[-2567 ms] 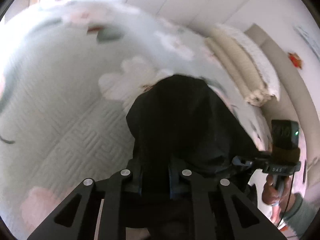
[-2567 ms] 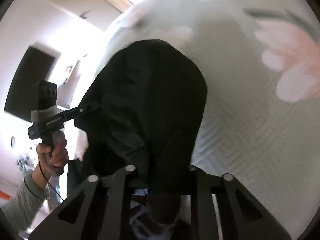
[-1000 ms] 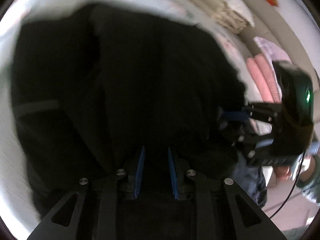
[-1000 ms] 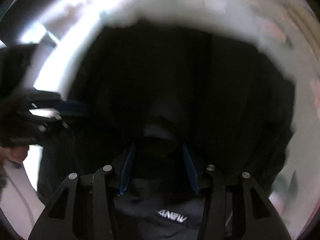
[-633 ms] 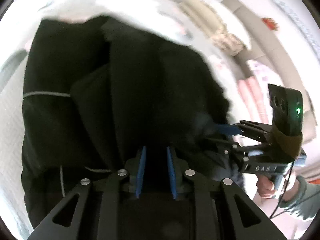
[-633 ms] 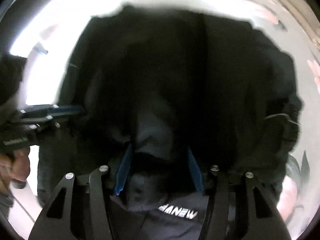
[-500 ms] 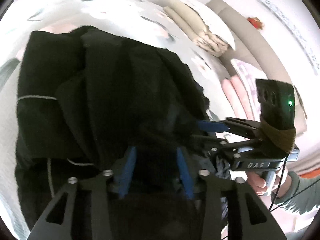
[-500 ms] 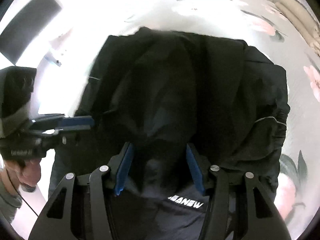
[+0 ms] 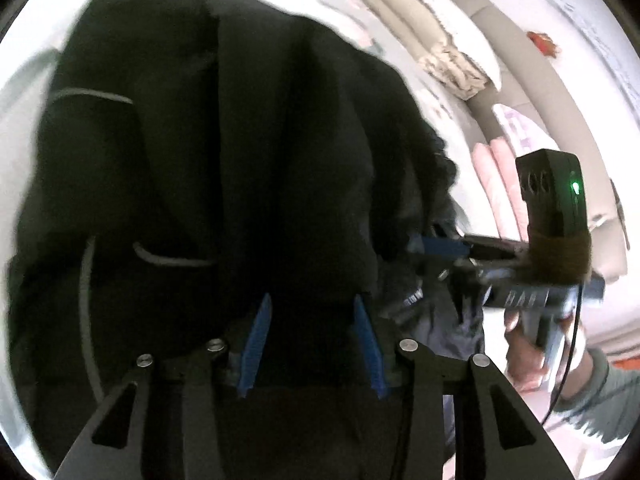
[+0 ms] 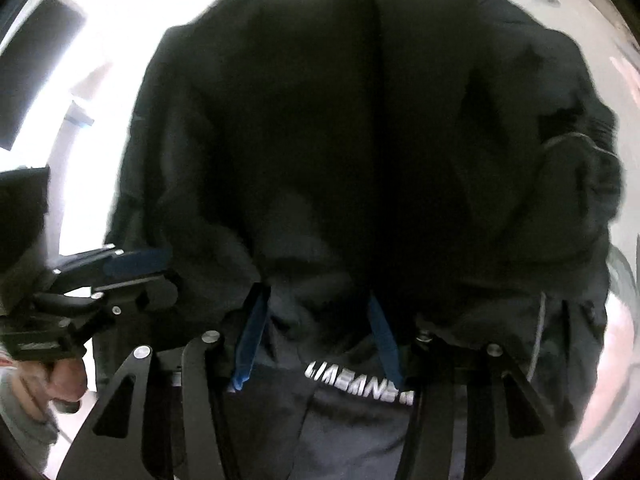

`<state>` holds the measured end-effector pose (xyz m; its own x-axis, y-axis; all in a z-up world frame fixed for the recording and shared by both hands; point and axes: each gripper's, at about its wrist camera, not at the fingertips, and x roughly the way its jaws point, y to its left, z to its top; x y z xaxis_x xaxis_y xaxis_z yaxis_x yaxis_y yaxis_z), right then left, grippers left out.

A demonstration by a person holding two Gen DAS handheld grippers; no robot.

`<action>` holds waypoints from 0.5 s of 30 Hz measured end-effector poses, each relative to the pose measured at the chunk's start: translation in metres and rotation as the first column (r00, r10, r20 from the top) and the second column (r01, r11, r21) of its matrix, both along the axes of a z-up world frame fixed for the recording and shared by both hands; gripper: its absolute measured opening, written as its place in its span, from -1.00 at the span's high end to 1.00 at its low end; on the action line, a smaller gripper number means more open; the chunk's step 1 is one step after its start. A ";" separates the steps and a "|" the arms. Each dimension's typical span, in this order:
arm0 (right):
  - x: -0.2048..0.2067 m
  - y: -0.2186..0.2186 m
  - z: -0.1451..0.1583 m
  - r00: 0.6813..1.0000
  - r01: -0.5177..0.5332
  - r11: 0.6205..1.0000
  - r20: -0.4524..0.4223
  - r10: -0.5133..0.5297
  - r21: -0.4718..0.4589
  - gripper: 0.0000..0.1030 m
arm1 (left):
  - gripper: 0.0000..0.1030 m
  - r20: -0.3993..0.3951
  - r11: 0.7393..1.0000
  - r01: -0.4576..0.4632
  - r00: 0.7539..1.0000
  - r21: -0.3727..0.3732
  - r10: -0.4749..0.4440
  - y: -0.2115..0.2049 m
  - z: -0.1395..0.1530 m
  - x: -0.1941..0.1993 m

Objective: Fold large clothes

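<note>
— Two blue fingers (image 9: pixel 256 344) of the left tool (image 9: pixel 310 304) standing apart in the left wrist view, gaping wide over the black garment (image 9: pixel 224 152); gripping nothing, cloth merely lying beneath and between them.

— Garment's place?

— Spreading over the bed (image 9: pixel 440 92), filling most of the view, lying in long folds, showing a thin grey piping line (image 9: pixel 92 96) on the left part. Reaching in from the right, the right tool (image 9: pixel 440 246), blue fingertip touching the garment's right edge; being held by the right hand (image 9: pixel 524 344) below. Stacked beyond on the bed: folded beige bedding (image 9: pixel 432 40) and pink pillows (image 9: pixel 496 176).

— Any certainty about the right tool from there?

— None from that side; too blurred.

— Moving to the right wrist view?

— Showing the right tool (image 10: pixel 316 312) with blue fingers (image 10: pixel 252 340) likewise spread wide, clamping nothing; garment (image 10: pixel 360 120) bunching across the gap, white lettering (image 10: pixel 356 384) on a darker flap sitting just beneath. Covering nearly all of the frame, the dark cloth, with pale bed (image 10: pixel 624 320) peeking at the right rim. Coming in from the left, the left tool (image 10: pixel 136 266), fingers parted, touching the garment's left edge; left hand (image 10: pixel 60 376) gripping its handle.
</note>
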<state>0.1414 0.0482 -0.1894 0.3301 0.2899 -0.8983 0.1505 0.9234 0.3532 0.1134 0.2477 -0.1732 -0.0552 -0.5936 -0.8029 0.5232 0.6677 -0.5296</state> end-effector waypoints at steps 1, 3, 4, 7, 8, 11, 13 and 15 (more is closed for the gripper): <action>-0.006 -0.003 0.007 1.000 0.001 1.000 0.010 -0.001 -0.001 -0.06 | 0.14 0.004 1.000 -0.006 1.000 0.007 0.006 0.002 0.006 -0.004; -0.024 -0.012 0.019 1.000 0.011 1.000 0.017 -0.011 -0.013 -0.12 | 0.14 0.007 0.999 -0.040 0.999 0.031 0.040 0.025 0.017 -0.009; -0.032 -0.014 0.022 1.000 0.017 1.000 0.011 -0.017 -0.019 -0.13 | 0.14 0.006 0.998 -0.056 0.998 0.038 0.056 0.035 0.020 -0.008; -0.068 -0.031 0.021 0.998 0.059 0.998 -0.019 -0.058 0.033 -0.14 | 0.14 -0.007 0.988 -0.133 0.991 0.073 0.134 0.076 0.026 -0.010; -0.080 -0.039 0.020 0.996 0.080 0.996 -0.036 -0.079 0.044 -0.14 | 0.13 -0.014 0.981 -0.172 0.985 0.094 0.174 0.093 0.025 -0.012; -0.113 -0.066 0.014 0.987 0.134 0.991 -0.091 -0.132 0.015 -0.14 | 0.13 -0.058 0.954 -0.258 0.961 0.153 0.270 0.138 0.013 -0.016; -0.133 -0.080 0.008 0.977 0.168 0.986 -0.133 -0.166 0.003 -0.14 | 0.11 -0.072 0.936 -0.298 0.946 0.189 0.315 0.155 0.007 -0.022; -0.158 -0.093 -0.003 0.962 0.205 0.979 -0.179 -0.205 -0.016 -0.14 | 0.01 -0.089 0.908 -0.341 0.925 0.243 0.370 0.177 -0.001 -0.029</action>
<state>-0.0170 -0.0452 -0.1928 0.2171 0.2350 -0.9474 0.3973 0.8653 0.3057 0.0840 0.4248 -0.1742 0.0141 -0.4033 -0.9149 0.1659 0.9033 -0.3957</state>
